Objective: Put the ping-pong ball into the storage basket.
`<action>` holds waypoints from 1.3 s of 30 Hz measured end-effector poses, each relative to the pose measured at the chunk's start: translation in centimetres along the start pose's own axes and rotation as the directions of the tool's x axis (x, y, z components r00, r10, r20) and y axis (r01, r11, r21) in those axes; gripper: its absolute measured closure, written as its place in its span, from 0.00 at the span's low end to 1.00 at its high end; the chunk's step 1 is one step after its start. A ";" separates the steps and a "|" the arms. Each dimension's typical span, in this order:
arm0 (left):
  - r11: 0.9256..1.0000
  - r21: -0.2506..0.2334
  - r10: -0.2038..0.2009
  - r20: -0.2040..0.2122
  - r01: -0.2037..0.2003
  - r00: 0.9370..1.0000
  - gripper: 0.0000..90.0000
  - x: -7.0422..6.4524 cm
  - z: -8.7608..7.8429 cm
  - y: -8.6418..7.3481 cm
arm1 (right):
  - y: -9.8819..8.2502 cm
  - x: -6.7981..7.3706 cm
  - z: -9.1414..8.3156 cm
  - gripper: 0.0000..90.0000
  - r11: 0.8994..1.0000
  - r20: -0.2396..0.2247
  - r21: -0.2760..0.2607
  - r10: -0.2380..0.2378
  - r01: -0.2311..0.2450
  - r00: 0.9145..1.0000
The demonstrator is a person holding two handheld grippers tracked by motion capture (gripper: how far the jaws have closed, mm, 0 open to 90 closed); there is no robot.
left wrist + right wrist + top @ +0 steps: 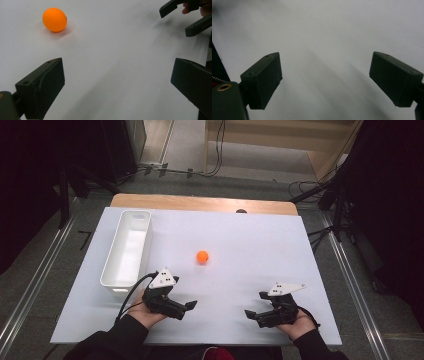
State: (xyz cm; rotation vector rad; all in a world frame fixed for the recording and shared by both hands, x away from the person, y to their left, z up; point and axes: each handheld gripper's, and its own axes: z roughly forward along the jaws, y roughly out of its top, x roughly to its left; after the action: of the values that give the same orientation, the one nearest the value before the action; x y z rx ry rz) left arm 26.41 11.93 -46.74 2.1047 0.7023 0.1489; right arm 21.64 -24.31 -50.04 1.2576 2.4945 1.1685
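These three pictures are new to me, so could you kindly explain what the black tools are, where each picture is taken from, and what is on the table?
A person sits at a white table and holds a hand-operated claw in each hand; there is no robot arm. The wide picture comes from a fixed camera above, looking down. There the left claw and the right claw rest near the person's edge. The other two pictures come from small cameras riding on each claw, looking out between its two black jaws. On the table lie an orange ball near the middle and an empty white tray at the left. Both claws are open and hold nothing; the ball lies free, ahead of the left claw.
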 end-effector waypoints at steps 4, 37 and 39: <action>1.000 -0.009 -0.007 -0.010 0.007 1.000 0.00 0.1 0.3 0.2 | 0.0 0.0 0.0 0.11 1.000 -0.001 0.000 0.000 0.000 1.000; 1.000 0.002 -0.012 -0.087 0.012 0.996 0.00 0.9 2.6 2.3 | 0.0 0.0 0.0 0.11 1.000 -0.008 0.002 -0.006 0.006 1.000; 1.000 0.004 -0.014 -0.093 0.015 0.996 0.00 1.0 2.7 2.5 | 0.0 0.0 0.0 0.11 1.000 -0.008 0.000 -0.001 0.001 1.000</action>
State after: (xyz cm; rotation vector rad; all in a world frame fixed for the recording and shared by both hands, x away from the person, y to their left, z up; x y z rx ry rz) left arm 29.21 9.45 -46.56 2.1077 0.7737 0.2389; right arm 21.63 -24.32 -50.02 1.2533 2.5009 1.1760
